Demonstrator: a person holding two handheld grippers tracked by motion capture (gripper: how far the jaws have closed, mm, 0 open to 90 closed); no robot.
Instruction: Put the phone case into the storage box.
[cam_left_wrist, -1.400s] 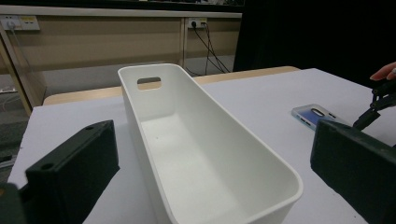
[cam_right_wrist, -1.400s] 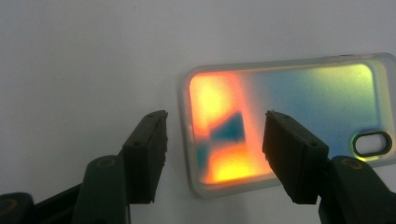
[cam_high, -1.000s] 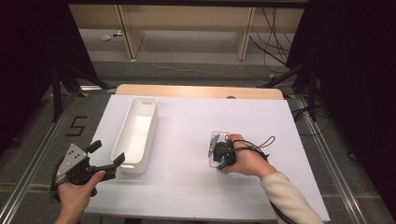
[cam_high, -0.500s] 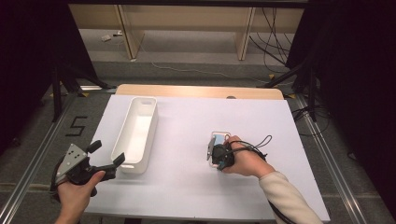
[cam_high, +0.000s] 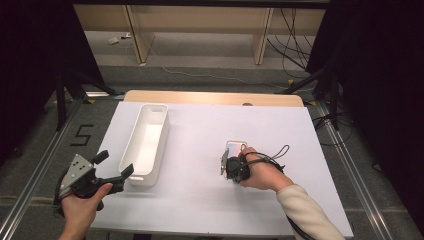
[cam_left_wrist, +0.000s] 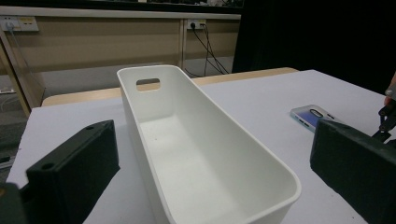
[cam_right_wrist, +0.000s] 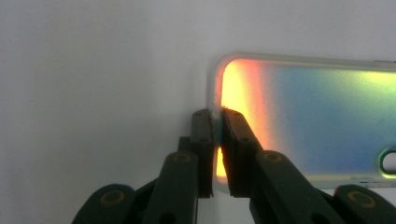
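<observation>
An iridescent phone case (cam_high: 236, 148) lies flat on the white table (cam_high: 200, 205), right of centre. My right gripper (cam_high: 230, 159) points down at its near end. In the right gripper view its jaws have just been closing, and this gripper (cam_right_wrist: 216, 116) now pinches the clear rim of the case (cam_right_wrist: 317, 121). A long white bin (cam_high: 159, 150) stands empty left of centre. My left gripper (cam_high: 114, 165) is held open just off the bin's near left corner. In the left gripper view the bin (cam_left_wrist: 154, 100) stretches away between the wide-apart jaws, with the phone case (cam_left_wrist: 313, 116) far right.
The table's front edge is close to both hands. A wooden strip (cam_high: 210, 98) runs along the far edge. Metal floor rails (cam_high: 345, 160) flank the table, and cables lie on the floor at back right.
The right gripper's jaws have come together on the near rim of the phone case. Both hands stay where they were, and the bin has not moved.
</observation>
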